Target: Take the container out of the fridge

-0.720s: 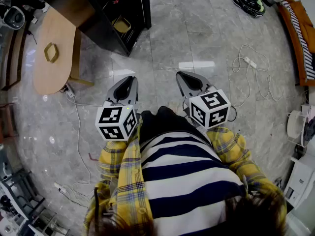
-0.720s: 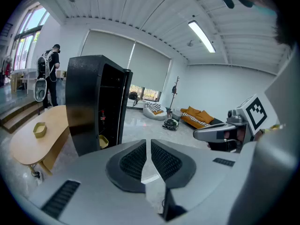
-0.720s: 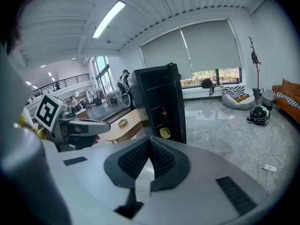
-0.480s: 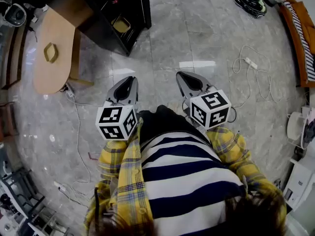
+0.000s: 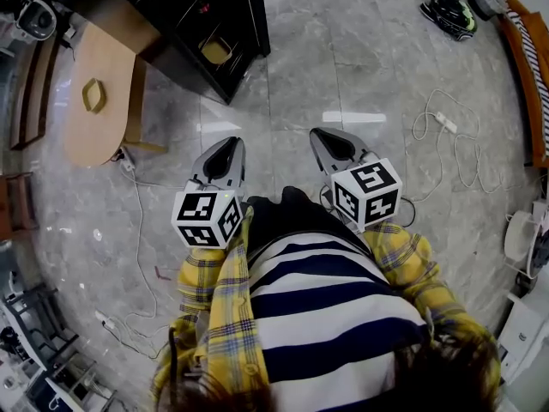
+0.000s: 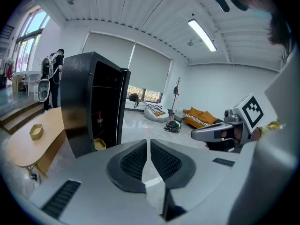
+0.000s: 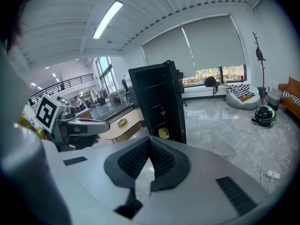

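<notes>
Both grippers hang in front of the person over the floor [image 5: 360,50], tilted a little downward and well apart from the fridge [image 5: 193,15]. The left gripper [image 5: 226,144] has its jaws pressed together with nothing between them, as its own view shows [image 6: 148,146]. The right gripper [image 5: 326,137] is likewise closed on nothing [image 7: 150,142].

The container [image 5: 215,51] is a small yellow tub that sits low inside the black fridge, whose front stands open toward the person. From the left gripper view it shows at the bottom of the opening [image 6: 99,145], and from the right gripper view on the lowest level [image 7: 163,133]. A red item stands on a shelf above it. A wooden table [image 5: 94,127] stands just beside the fridge.

The tub looks like thin plastic, so it is probably light, fairly stiff and smooth enough to slip. Whether it holds anything cannot be told from here. The near wall at the rim looks like the best hold, one jaw inside and one outside, provided the top is open, which these views leave unclear. It should be gripped firmly without crushing the wall and kept level as it is drawn out.
</notes>
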`<action>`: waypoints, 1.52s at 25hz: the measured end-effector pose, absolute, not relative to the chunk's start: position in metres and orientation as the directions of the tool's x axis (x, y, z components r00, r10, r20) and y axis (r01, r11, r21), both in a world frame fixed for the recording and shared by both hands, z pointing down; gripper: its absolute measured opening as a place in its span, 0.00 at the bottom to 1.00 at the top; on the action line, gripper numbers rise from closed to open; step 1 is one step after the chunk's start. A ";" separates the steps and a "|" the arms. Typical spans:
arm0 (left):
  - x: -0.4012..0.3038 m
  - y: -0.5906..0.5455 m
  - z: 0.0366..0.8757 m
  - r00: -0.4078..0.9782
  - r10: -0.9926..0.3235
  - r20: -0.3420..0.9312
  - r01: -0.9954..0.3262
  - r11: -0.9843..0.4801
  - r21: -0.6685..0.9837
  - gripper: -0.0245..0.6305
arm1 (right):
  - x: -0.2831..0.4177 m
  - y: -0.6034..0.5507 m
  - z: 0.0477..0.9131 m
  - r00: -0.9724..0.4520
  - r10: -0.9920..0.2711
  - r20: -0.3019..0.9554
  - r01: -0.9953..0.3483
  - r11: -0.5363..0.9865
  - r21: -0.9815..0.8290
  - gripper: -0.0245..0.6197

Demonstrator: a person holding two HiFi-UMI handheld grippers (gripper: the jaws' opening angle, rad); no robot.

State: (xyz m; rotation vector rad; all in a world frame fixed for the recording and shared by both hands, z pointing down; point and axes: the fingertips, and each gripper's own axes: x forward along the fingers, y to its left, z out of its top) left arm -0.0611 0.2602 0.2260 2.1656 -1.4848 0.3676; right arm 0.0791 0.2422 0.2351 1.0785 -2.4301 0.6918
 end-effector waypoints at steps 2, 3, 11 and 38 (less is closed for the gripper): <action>-0.058 0.257 0.229 0.358 -0.797 0.487 -0.933 -0.285 0.219 0.10 | 0.083 0.238 0.238 -0.632 -0.565 0.531 -0.760 0.585 -0.282 0.08; -0.057 0.257 0.229 0.347 -0.800 0.490 -0.938 -0.282 0.203 0.10 | 0.084 0.237 0.239 -0.636 -0.561 0.530 -0.757 0.587 -0.287 0.08; -0.045 0.249 0.224 0.366 -0.815 0.449 -0.921 -0.250 0.298 0.09 | 0.090 0.229 0.242 -0.663 -0.541 0.517 -0.736 0.596 -0.321 0.08; -0.078 0.102 0.268 0.400 -0.761 0.510 -0.906 -0.414 0.092 0.10 | 0.047 0.111 0.270 -0.601 -0.535 0.593 -0.787 0.524 -0.326 0.08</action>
